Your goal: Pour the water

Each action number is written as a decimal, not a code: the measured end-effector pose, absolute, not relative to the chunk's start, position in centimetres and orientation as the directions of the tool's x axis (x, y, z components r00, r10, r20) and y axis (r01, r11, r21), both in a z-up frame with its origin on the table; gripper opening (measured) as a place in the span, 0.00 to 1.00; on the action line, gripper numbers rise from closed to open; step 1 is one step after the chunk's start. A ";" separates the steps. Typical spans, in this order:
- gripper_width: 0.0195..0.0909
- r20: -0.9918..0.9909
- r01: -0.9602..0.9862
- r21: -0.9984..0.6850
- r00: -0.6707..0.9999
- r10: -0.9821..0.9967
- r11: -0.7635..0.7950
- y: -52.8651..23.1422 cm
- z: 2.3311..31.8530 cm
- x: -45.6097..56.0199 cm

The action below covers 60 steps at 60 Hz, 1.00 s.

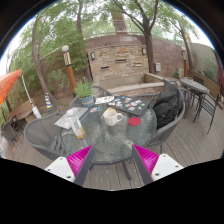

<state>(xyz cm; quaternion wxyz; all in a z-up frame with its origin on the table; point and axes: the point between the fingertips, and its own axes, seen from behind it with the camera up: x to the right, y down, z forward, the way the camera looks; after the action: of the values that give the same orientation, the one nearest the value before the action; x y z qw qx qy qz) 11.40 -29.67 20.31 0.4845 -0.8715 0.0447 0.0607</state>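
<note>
The tongs (114, 160) are held open, nothing between their magenta pads (80, 158). Beyond them, a white ceramic mug (111, 117) is seen on the round glass-topped surface (135, 128).

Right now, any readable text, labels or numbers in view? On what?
None readable.
Papers on the round table: print too small to read.
White cup: no marking legible.
Gripper open, hovering short of the table; no label visible on it.

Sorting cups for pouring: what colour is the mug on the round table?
White, seen in the gripper view: the mug stands beyond the open gripper.
</note>
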 end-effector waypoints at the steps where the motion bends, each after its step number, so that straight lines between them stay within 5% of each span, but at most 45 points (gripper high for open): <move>1: 0.89 -0.146 -0.136 -0.839 0.989 -0.024 -0.527 -30.0 20.4 11.6; 13: 0.89 -0.091 -0.103 -0.845 0.995 -0.048 -0.526 -28.2 19.0 8.9; 26: 0.89 -0.049 -0.059 -0.879 0.998 -0.032 -0.474 -24.2 15.1 -5.1; 45: 0.88 -0.016 0.005 -0.952 0.998 0.064 -0.305 -7.7 8.0 -14.4; 60: 0.88 0.046 0.049 -0.984 0.999 0.023 -0.171 0.7 7.7 -13.9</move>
<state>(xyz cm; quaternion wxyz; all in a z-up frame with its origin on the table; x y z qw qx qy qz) -13.94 0.73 7.74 0.6435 -0.7650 -0.0236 -0.0101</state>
